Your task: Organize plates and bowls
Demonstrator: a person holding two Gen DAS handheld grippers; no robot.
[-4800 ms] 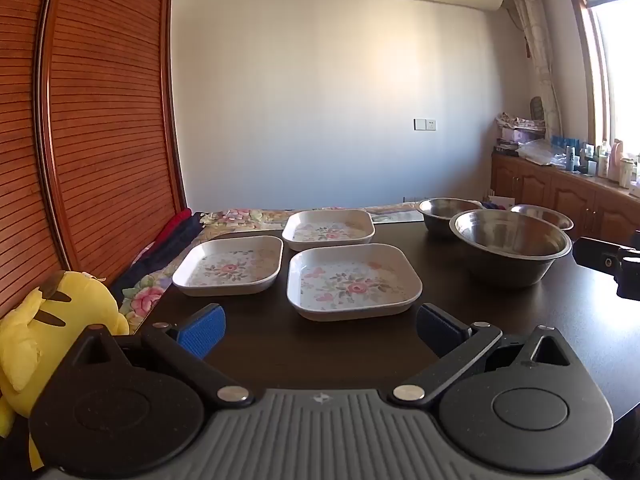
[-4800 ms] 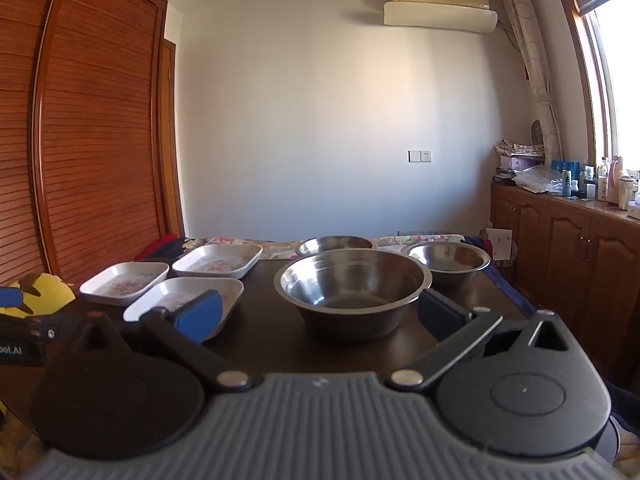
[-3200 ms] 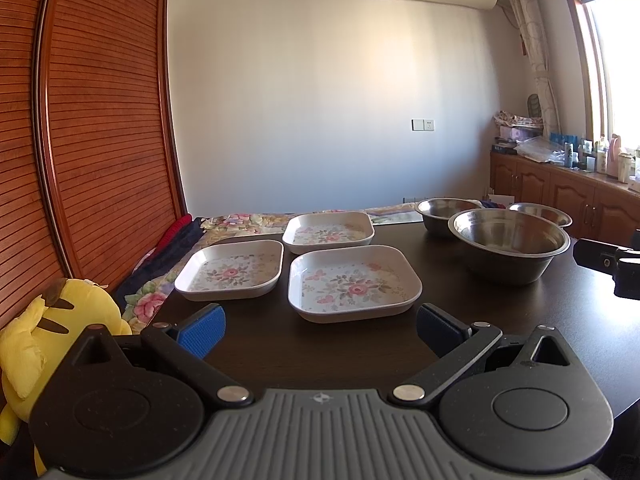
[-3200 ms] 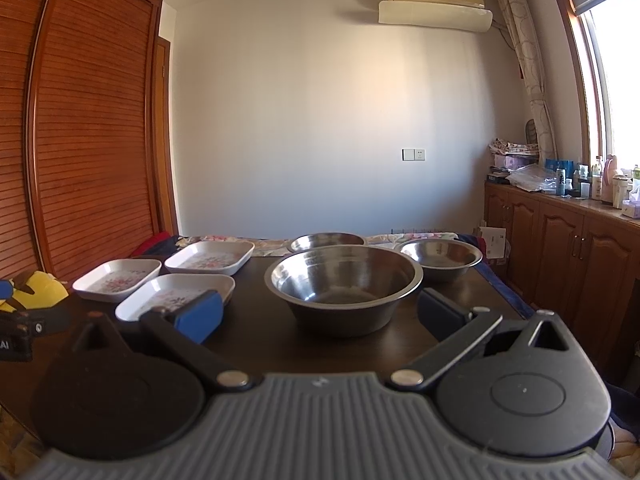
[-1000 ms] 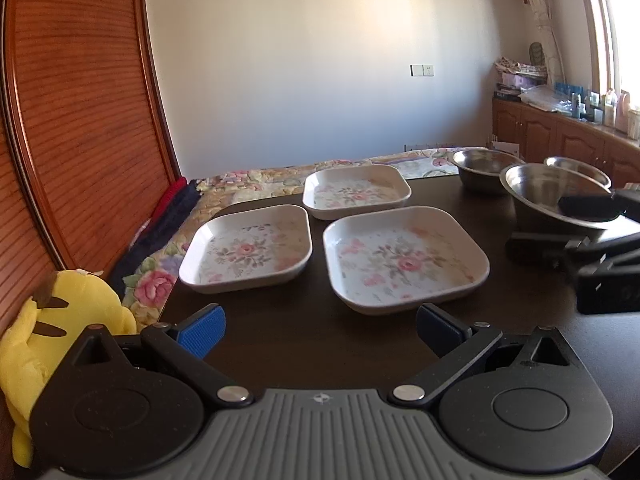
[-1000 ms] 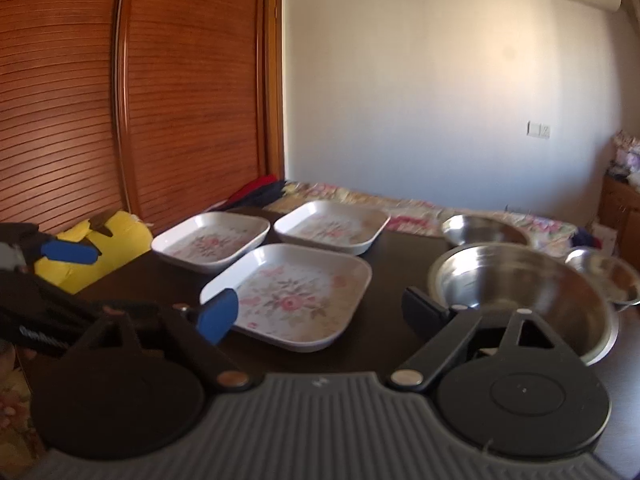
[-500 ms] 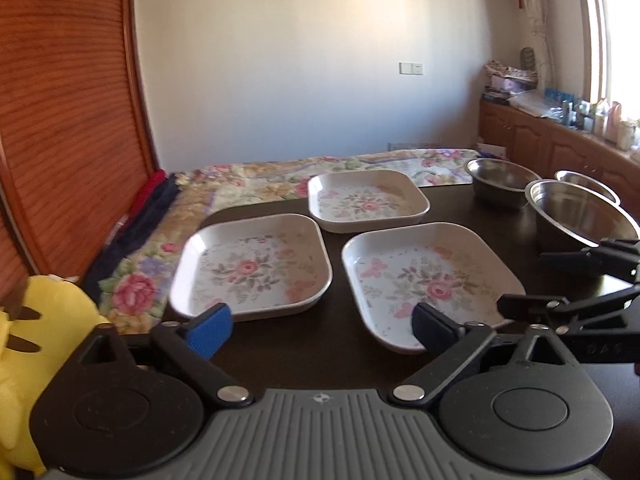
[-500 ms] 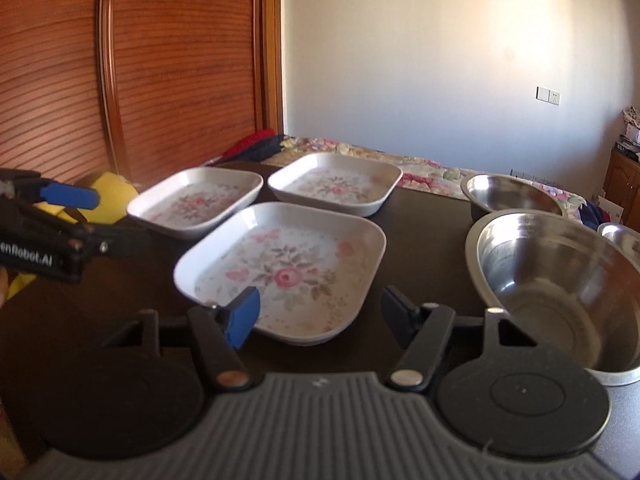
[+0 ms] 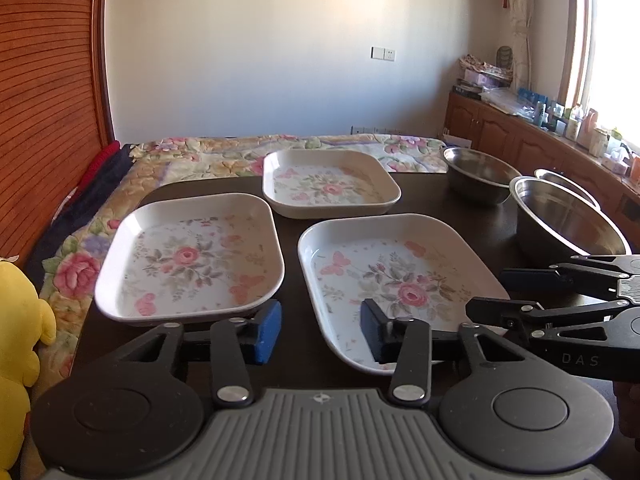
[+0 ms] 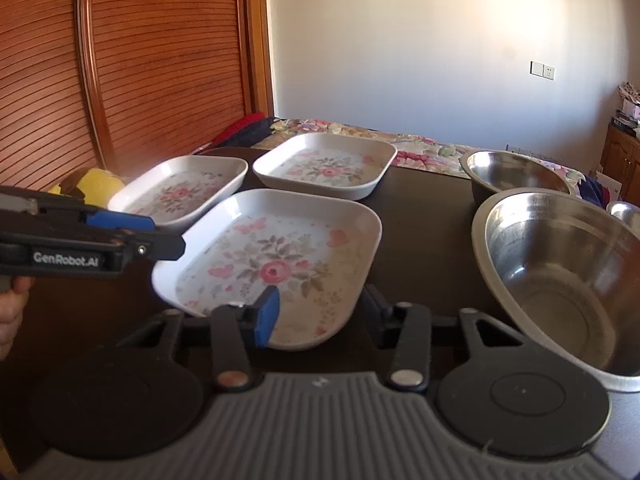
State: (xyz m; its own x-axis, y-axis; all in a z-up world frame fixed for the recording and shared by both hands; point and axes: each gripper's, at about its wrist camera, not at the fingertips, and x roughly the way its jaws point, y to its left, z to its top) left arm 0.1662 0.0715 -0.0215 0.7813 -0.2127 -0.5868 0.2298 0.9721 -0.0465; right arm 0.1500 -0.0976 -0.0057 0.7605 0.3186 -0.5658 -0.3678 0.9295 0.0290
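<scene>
In the left wrist view the left gripper point(image 9: 320, 330), jaws spread and empty, hangs at lower centre between the two near floral plates: one at centre left point(image 9: 192, 256), one at centre right point(image 9: 396, 284).

In the right wrist view the right gripper point(image 10: 318, 314) has its spread jaws either side of that centre plate's point(image 10: 272, 264) near rim, not yet pinching. Stacking seems to be starting; next, close and lift level, clear of the steel bowl point(image 10: 560, 280) at right.

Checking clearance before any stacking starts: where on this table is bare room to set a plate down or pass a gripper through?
Bare dark table runs between the nearest floral plate and the large steel bowl, up to the far plate. Another bare patch lies at the near left corner. The three plates, including the left plate, sit crowded with narrow gaps; the bowls cluster tightly on the right.
</scene>
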